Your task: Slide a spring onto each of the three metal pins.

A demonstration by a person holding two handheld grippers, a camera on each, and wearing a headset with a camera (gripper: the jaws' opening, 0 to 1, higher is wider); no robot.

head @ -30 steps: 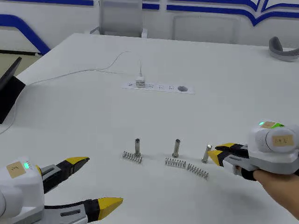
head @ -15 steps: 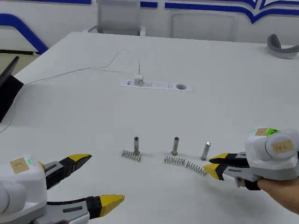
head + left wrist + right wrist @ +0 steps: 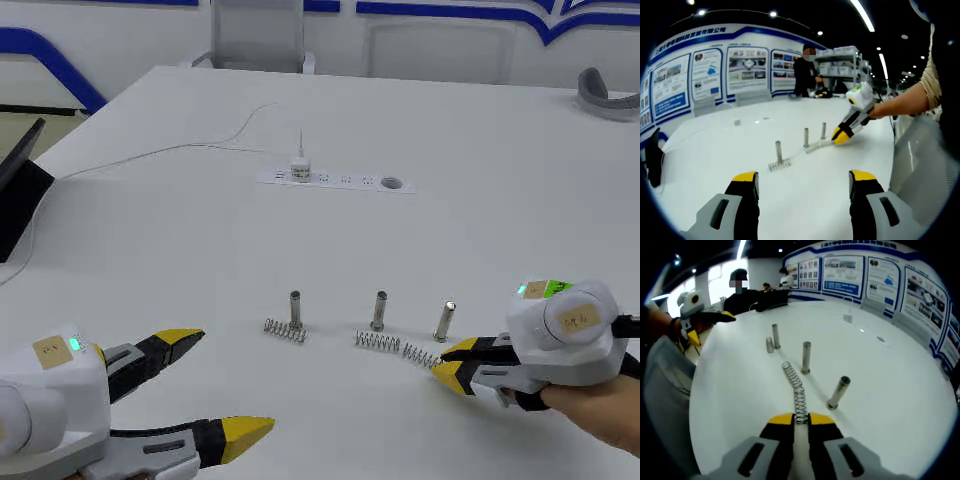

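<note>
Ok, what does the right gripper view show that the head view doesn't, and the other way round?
Right gripper view: the end of the coiled steel spring pinched in the yellow-tipped right gripper, people and wall posters behind. Head view: a grey curved object far right, a dark panel at left. Both: three upright metal pins, the open left gripper, the white table.

3 pins (image 3: 379, 310) in row, springs (image 3: 284, 329) in frt

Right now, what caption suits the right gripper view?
Right gripper pinches the end of a spring near three metal pins.
</note>
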